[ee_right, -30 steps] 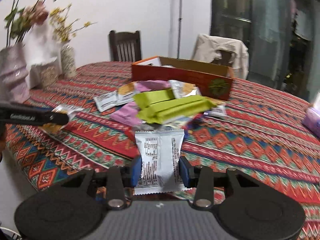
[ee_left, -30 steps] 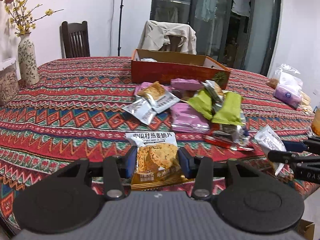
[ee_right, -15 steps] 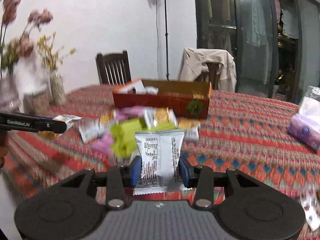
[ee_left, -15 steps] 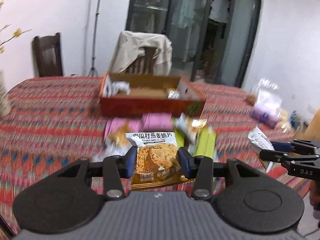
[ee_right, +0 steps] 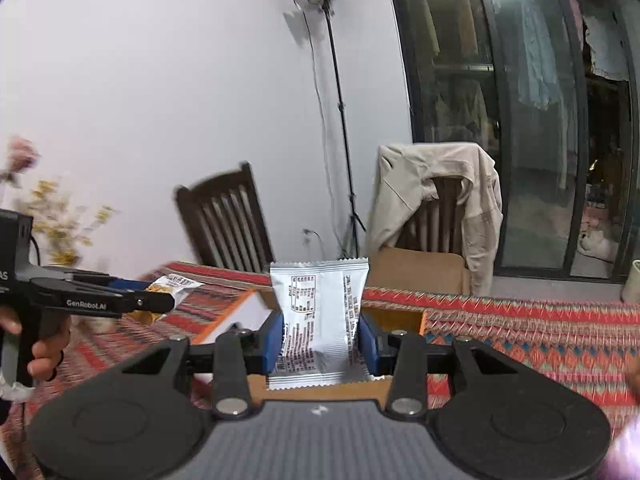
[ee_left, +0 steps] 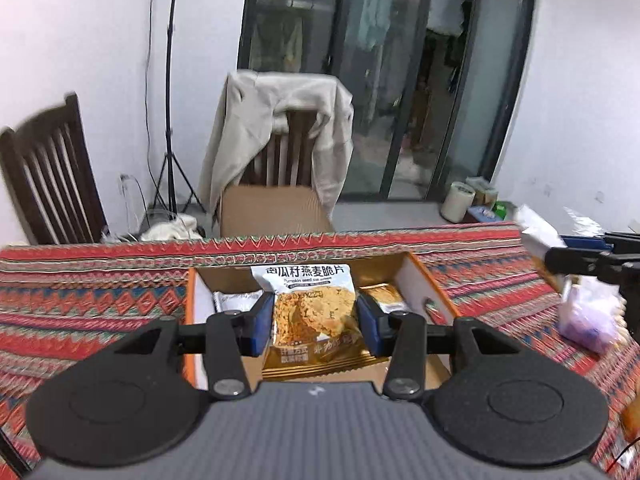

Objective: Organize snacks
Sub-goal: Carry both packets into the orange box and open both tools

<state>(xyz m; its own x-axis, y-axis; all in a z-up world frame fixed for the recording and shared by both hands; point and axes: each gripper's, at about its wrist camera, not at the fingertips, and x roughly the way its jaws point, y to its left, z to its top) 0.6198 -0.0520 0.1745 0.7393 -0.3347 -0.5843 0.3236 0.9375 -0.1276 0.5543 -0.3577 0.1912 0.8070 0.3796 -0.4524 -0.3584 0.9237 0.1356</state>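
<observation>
My left gripper point(ee_left: 314, 326) is shut on an oat crisp packet point(ee_left: 310, 304), white on top and gold below, held above the open orange cardboard box point(ee_left: 430, 292). Inside the box lie a silver packet point(ee_left: 236, 300) and a gold packet point(ee_left: 386, 296). My right gripper point(ee_right: 320, 340) is shut on a silver snack packet point(ee_right: 318, 312), back side showing, held over the box point(ee_right: 236, 312) near its right part. The left gripper also shows in the right wrist view point(ee_right: 100, 300), and the right gripper shows at the right edge of the left wrist view point(ee_left: 580, 260).
The table has a red patterned cloth point(ee_left: 80, 300). A purple bag point(ee_left: 588, 316) lies at the right. A chair with a beige jacket point(ee_left: 276, 136) and a dark wooden chair point(ee_left: 44, 176) stand behind the table. A vase of flowers point(ee_right: 60, 224) is at the left.
Both grippers have moved forward and up from the snack pile, each carrying its packet, and now hang over the open box. The loose pile has dropped out of view.
</observation>
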